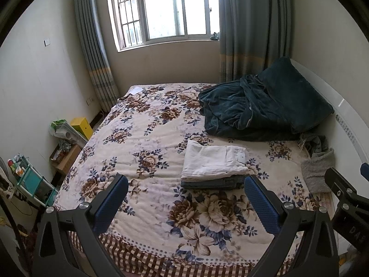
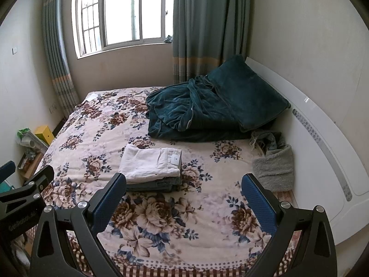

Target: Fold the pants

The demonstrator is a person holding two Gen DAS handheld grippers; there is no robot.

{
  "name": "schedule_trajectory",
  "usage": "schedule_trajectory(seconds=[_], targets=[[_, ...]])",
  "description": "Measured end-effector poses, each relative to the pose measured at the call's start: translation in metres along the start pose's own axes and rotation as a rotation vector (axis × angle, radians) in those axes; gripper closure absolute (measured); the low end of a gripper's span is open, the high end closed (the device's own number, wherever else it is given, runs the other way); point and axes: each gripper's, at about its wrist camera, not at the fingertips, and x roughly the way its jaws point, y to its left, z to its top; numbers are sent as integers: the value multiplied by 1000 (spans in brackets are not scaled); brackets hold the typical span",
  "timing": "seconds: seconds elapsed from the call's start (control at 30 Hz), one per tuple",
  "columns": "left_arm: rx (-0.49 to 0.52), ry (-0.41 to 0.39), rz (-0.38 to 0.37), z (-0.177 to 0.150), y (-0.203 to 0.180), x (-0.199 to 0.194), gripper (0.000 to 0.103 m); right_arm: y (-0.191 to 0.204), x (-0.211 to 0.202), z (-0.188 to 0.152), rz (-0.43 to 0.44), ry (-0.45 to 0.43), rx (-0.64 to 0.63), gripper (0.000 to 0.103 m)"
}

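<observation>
Folded white pants point(image 1: 213, 161) lie flat on the floral bedspread point(image 1: 147, 143), stacked squarely on top of a folded pair of dark jeans point(image 1: 212, 183) whose edges show beneath the near side. In the right wrist view the same white pants point(image 2: 151, 162) sit left of centre, with the jeans point(image 2: 153, 184) under them. Both tools are held above the foot of the bed, clear of the stack. The left gripper point(image 1: 186, 202) has its blue-padded fingers point(image 1: 261, 204) spread wide with nothing between them, and the right gripper point(image 2: 183, 200) is likewise spread wide and empty; part of the right gripper also shows at the right edge of the left wrist view. Behind the stack, a dark green velvet blanket point(image 2: 196, 113) is heaped against a matching pillow point(image 2: 246, 97) near the white headboard point(image 2: 322, 138). A grey fuzzy cloth point(image 2: 275, 169) lies by the headboard, just beside a crumpled bit of denim point(image 2: 268, 140). Curtains point(image 2: 203, 23) frame the window point(image 2: 120, 11).
</observation>
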Motion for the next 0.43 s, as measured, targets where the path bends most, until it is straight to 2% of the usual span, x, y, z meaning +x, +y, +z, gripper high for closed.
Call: schedule_trajectory(seconds=[0.43], targets=[[1,-27,-1,10,-6,-6,0,-1,0,0,-1,-1,1,1]])
